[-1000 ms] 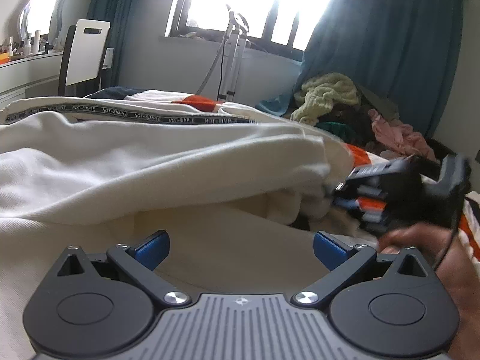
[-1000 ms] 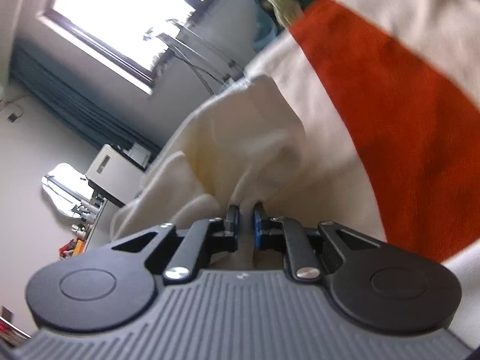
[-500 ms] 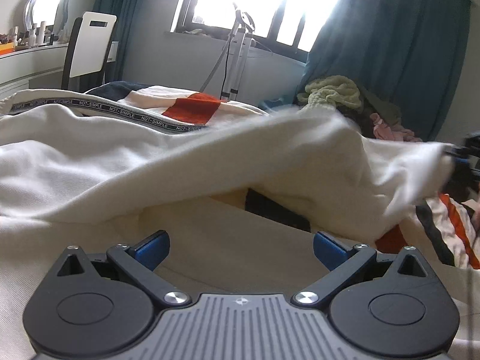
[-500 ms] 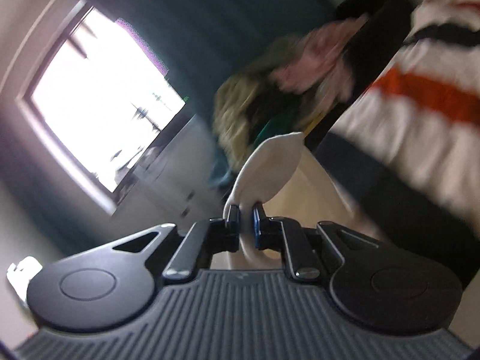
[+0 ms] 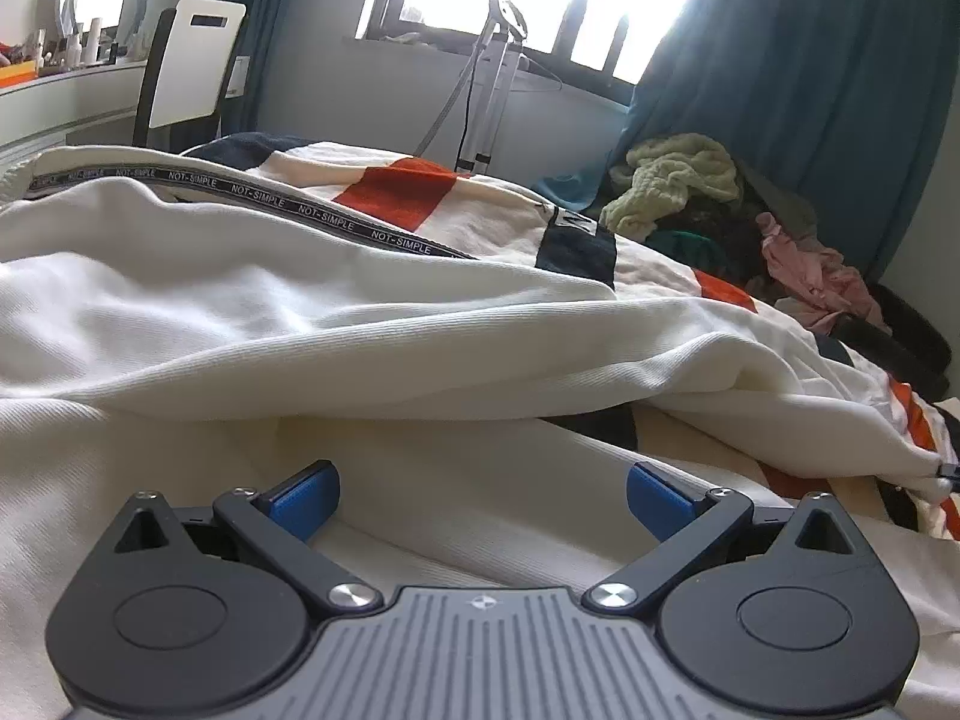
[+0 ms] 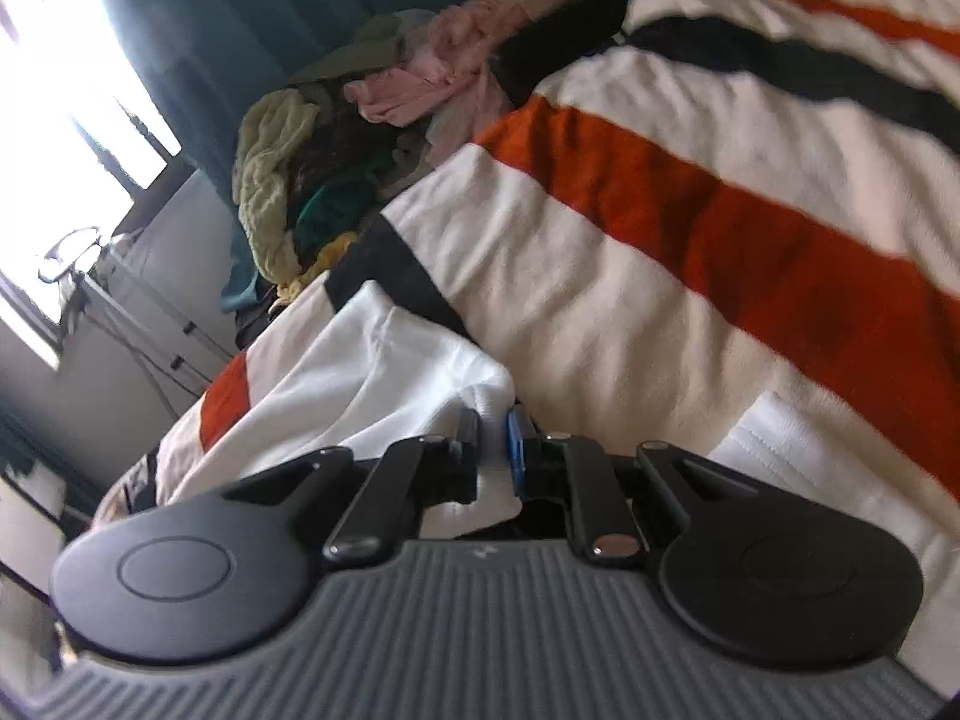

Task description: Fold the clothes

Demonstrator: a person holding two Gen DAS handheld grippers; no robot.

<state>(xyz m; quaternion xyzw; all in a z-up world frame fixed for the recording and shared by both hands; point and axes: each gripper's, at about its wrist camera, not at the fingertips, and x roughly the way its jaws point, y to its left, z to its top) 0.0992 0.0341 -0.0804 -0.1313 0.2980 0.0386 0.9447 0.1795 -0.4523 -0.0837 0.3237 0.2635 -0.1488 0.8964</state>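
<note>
The left gripper [image 5: 483,501] sits spread wide over the cream garment [image 5: 252,324] lying across the striped blanket [image 6: 690,228], while the right gripper [image 6: 493,441] pinches its cuff, the clothes pile [image 5: 708,204] toward two o'clock.
</note>
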